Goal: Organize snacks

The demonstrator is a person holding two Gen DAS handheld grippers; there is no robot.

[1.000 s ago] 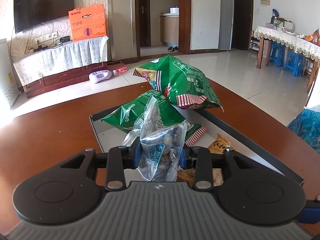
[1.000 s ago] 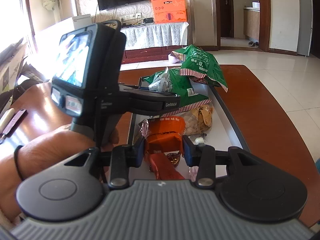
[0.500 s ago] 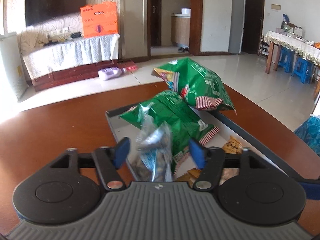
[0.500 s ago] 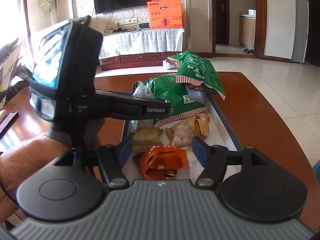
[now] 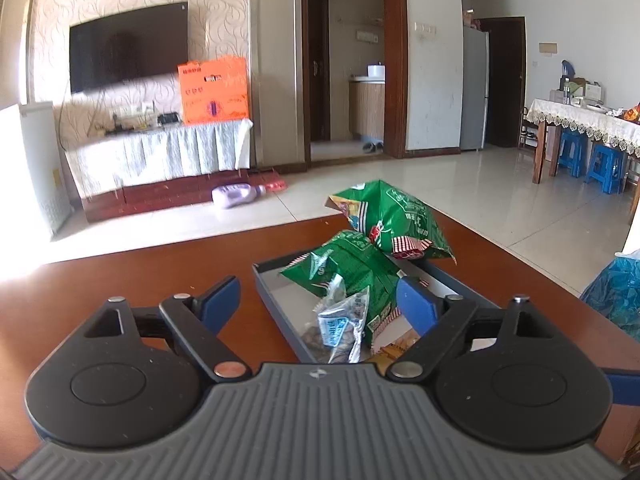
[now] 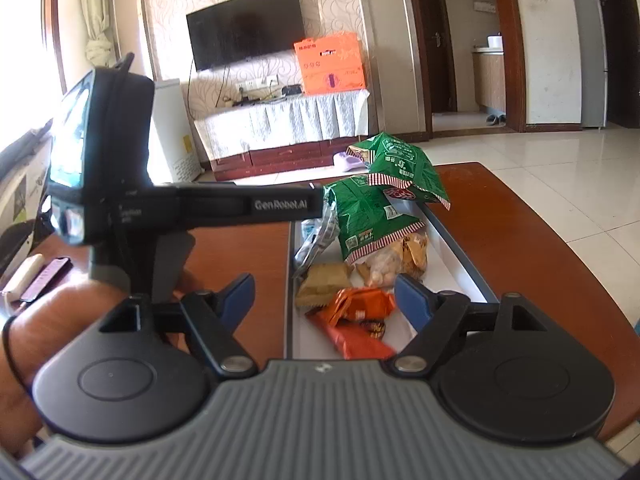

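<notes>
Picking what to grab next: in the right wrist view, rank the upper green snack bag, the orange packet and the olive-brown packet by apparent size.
1. Upper green snack bag, though farthest away.
2. Orange packet.
3. Olive-brown packet, close to the orange one in apparent size; nearness makes that order unsure.

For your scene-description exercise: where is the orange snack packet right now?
Right wrist view: the orange snack packet lies in the tray, near end, between the tan packet and a red wrapper.
</notes>
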